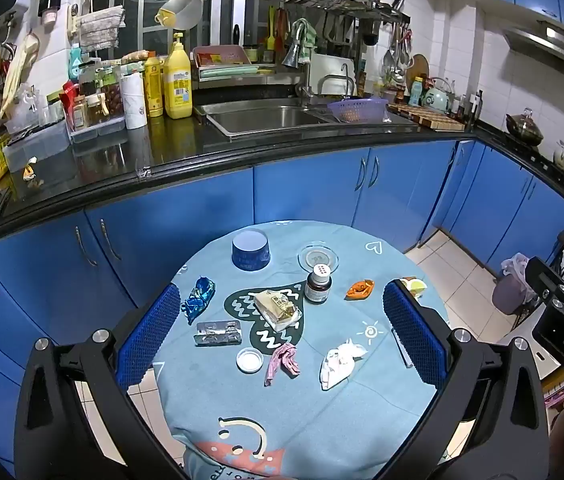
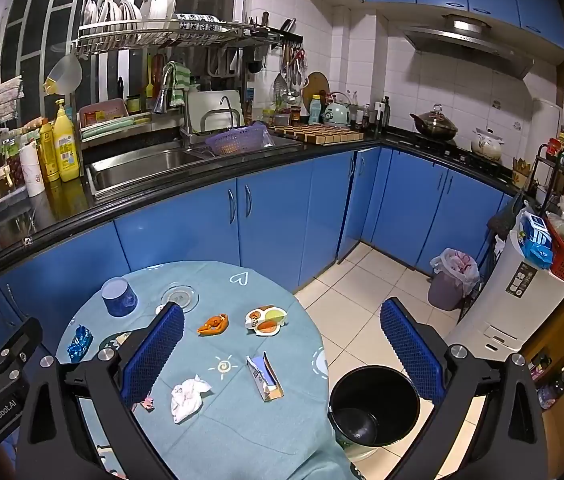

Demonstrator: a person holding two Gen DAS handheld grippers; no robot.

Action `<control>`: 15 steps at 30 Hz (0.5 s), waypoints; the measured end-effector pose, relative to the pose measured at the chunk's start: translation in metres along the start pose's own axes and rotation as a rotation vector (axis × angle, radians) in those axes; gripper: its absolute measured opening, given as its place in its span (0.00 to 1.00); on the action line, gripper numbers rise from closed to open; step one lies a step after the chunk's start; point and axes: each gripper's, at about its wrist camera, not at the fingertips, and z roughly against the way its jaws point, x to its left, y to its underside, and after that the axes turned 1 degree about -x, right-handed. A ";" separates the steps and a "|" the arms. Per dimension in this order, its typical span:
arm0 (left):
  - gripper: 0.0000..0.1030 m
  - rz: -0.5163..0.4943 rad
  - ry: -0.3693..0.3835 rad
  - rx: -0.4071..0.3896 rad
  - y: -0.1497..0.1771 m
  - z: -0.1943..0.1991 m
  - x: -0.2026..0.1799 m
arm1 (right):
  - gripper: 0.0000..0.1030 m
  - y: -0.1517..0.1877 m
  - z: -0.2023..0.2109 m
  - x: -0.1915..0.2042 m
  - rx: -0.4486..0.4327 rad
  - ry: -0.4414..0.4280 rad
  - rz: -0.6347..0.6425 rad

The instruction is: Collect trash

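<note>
Trash lies scattered on the round table's blue cloth (image 1: 314,412): a blue foil wrapper (image 1: 198,298), a beige food wrapper (image 1: 278,310), a blister pack (image 1: 218,333), a pink wrapper (image 1: 284,362), a crumpled white tissue (image 1: 340,362) and an orange wrapper (image 1: 359,289). My left gripper (image 1: 282,300) hovers open above the table's near side, holding nothing. My right gripper (image 2: 282,312) is open and empty too, over the table's right edge. Below it I see the tissue (image 2: 188,398), a torn carton wrapper (image 2: 266,376) and an empty black bin (image 2: 374,404) on the floor.
An upturned blue cup (image 1: 250,254), a glass dish (image 1: 318,258), a brown bottle (image 1: 318,286) and a white cap (image 1: 249,360) also stand on the table. Blue cabinets (image 1: 310,184) run behind it. A lined waste bin (image 2: 452,276) sits by the far cabinets.
</note>
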 end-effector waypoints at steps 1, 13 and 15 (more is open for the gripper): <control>0.97 0.000 0.000 0.000 0.000 0.000 0.000 | 0.93 0.000 0.000 0.000 0.000 0.000 0.000; 0.97 0.000 0.000 -0.002 0.000 0.000 0.000 | 0.93 0.000 -0.002 0.002 -0.001 -0.001 0.001; 0.97 0.001 0.000 -0.001 0.000 0.000 0.000 | 0.93 0.000 -0.002 0.002 0.000 -0.001 0.001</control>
